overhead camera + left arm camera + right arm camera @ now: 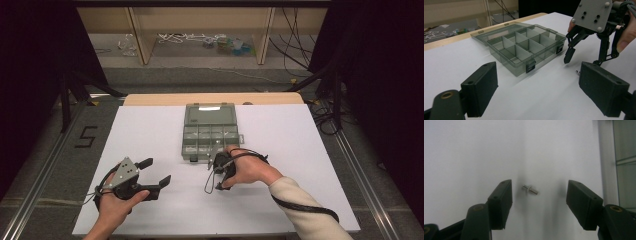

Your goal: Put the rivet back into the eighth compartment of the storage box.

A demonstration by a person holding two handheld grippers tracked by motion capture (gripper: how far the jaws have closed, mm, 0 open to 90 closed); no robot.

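I have the right tool (536, 202) released, jaws straddling a small metal pin (530, 189) lying on the white surface (150, 130) just near of the compartment box (210, 132). It looks light, hard, slippery and likely to roll; I'd pinch across its collar. The left tool (156, 172) hangs released, empty.

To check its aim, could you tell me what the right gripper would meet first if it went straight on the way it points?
Most likely the small metal pin, lying between the open right gripper's jaws, then the white table beneath it.
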